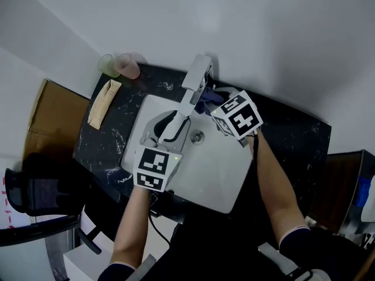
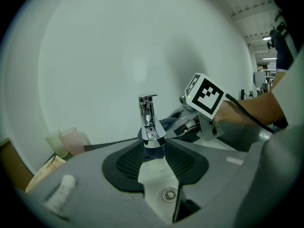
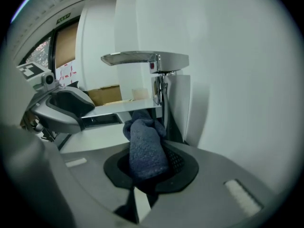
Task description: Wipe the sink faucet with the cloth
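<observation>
The chrome faucet (image 1: 196, 78) stands at the back of the white sink (image 1: 220, 174), its spout reaching out over the basin. My left gripper (image 1: 176, 120) comes from the front, and in the left gripper view its dark pads (image 2: 126, 163) close on either side of the spout end (image 2: 151, 136). My right gripper (image 1: 214, 102) sits at the right of the faucet's base, shut on a rolled blue cloth (image 3: 145, 151). The cloth (image 1: 206, 101) lies against the faucet's upright column (image 3: 159, 96), under the lever (image 3: 142, 58). From the left gripper view the cloth (image 2: 168, 123) shows behind the faucet.
A green cup (image 1: 108, 64) and a pink cup (image 1: 128, 66) stand at the counter's back left, with a beige tube (image 1: 104, 101) beside them. The drain (image 1: 198, 137) is mid-basin. A cardboard box (image 1: 50, 116) and a black chair (image 1: 35, 192) are left of the dark counter (image 1: 293, 139).
</observation>
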`<state>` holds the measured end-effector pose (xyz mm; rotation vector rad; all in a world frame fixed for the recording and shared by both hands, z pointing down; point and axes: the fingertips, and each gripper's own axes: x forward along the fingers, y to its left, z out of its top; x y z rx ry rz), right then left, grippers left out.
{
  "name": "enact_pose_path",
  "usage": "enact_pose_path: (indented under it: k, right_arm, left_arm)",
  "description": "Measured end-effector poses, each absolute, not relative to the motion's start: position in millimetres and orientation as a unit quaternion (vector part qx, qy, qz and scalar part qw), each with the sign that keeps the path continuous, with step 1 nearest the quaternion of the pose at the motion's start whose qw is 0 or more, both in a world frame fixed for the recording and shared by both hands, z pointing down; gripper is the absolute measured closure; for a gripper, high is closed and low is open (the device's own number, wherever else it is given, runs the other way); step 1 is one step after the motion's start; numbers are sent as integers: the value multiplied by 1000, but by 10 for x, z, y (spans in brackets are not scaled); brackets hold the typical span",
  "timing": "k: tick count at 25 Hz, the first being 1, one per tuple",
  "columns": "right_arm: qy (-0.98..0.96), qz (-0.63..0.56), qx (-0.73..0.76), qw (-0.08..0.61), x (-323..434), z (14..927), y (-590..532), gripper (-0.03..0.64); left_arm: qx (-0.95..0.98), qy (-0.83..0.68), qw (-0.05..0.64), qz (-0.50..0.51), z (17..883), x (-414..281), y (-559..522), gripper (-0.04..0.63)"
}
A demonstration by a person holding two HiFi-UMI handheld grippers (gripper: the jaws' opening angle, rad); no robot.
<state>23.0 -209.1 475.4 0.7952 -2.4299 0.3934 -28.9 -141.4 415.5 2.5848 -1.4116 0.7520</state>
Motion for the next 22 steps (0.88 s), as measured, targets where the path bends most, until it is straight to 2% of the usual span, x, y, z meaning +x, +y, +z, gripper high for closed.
enact_pose_path:
  k: [11, 22]
  right_arm:
    - [-874, 148, 295, 357, 291, 5023, -2101, 558]
    - [-885, 118, 332, 305, 396, 4761, -2123, 558]
  left_arm:
    - [849, -464, 50, 247, 4156, -284, -1408, 454]
    - [848, -464, 51, 249, 4167, -289, -1404, 454]
